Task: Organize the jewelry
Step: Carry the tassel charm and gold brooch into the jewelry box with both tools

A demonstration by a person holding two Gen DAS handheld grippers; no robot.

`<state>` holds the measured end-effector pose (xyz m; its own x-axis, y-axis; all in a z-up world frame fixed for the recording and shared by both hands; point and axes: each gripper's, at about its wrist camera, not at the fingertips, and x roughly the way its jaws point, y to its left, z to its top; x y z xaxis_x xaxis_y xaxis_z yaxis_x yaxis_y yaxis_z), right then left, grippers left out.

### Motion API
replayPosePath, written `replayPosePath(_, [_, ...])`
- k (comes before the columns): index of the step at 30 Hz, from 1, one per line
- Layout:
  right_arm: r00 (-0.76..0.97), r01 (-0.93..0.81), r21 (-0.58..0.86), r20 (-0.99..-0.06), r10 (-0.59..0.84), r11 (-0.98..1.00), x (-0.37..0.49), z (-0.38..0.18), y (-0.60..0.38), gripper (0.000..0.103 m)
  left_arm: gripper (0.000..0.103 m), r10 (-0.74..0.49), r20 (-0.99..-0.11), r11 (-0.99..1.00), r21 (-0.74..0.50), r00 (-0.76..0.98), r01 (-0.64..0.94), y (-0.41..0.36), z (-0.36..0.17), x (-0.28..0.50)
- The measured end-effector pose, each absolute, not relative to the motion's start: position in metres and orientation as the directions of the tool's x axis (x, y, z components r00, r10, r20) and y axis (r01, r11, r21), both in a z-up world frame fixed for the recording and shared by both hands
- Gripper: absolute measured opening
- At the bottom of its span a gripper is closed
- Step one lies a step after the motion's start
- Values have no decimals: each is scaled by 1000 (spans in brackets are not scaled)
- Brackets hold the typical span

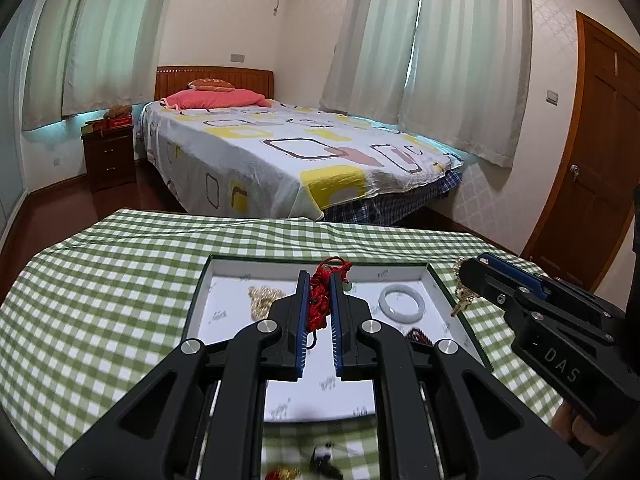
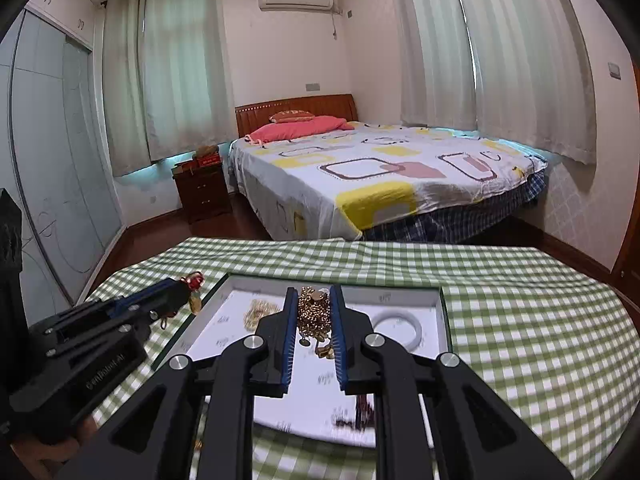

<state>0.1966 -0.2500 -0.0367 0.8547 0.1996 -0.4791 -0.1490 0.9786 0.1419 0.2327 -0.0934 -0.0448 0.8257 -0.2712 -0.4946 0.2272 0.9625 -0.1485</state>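
Jaws of the left gripper (image 1: pixel 319 280) clench a red cord necklace (image 1: pixel 318 300) and the right gripper (image 2: pixel 314 294) a gold chain (image 2: pixel 314 312), above the tray (image 2: pixel 438 320).

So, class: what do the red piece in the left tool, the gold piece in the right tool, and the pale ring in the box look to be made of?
Red piece: knotted cord, matte, fibrous strands.
Gold piece: metal beads, probably; shiny glints.
Pale ring: jade-like stone or glass; smooth, milky, rigid.
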Motion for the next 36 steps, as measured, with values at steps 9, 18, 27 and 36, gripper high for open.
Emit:
replayPosePath(9, [809, -126, 164, -554, 197, 978, 247, -81, -253, 17, 10, -258, -578, 966, -129, 774, 225, -115, -89, 284])
replayPosePath(18, [721, -104, 165, -667, 188, 981, 275, -128, -247, 17, 10, -212, -680, 975, -94, 702, 203, -123, -134, 318])
replayPosePath(27, [672, -93, 161, -719, 181, 983, 281, -144, -246, 17, 10, -193, -728, 978, -84, 658, 194, -127, -153, 326])
replayPosePath(36, [649, -88, 158, -740, 177, 984, 284, -149, -244, 17, 11, -199, -730, 975, -79, 654, 208, -133, -153, 327])
